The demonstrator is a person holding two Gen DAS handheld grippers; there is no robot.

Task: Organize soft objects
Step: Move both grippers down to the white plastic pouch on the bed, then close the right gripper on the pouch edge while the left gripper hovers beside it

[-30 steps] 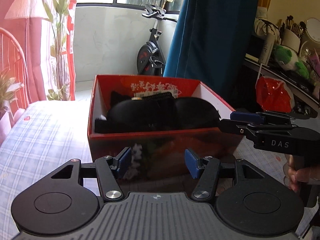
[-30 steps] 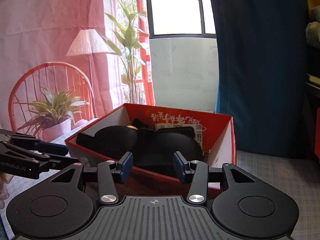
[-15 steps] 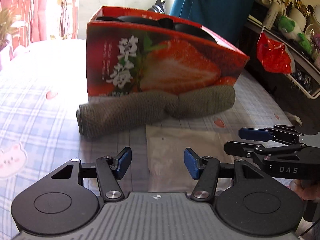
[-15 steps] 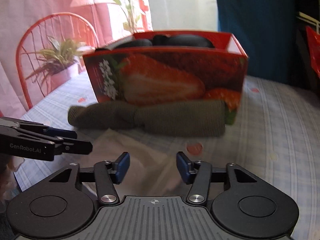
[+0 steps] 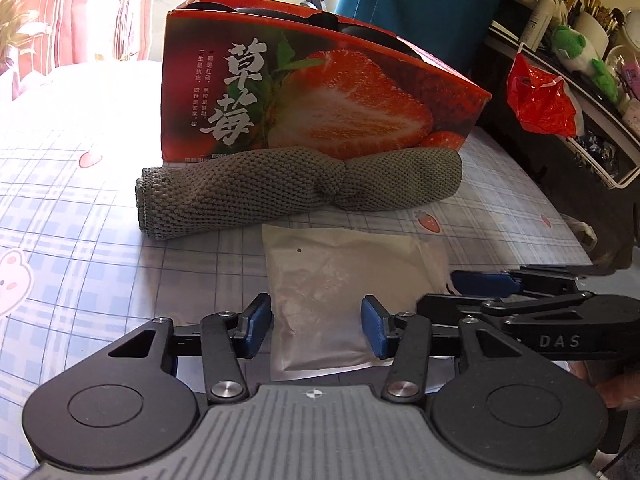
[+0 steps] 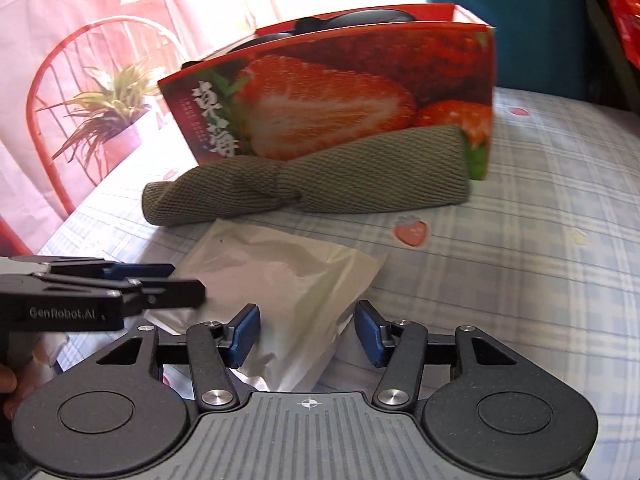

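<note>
While both claws hover low over the clear bag [image 5: 320,292], left claw [image 5: 316,330] and right claw [image 6: 307,338] are closing w/ it between the pads, not yet pinching. Knit roll [image 5: 296,190] lies against the box [image 5: 320,96], prob. waiting its turn.

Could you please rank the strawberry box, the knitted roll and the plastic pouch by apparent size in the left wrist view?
1. Strawberry box, clearly largest.
2. Grey knitted roll.
3. Translucent plastic pouch, though it lies nearer the camera, so its rank against the roll is unsure.
</note>
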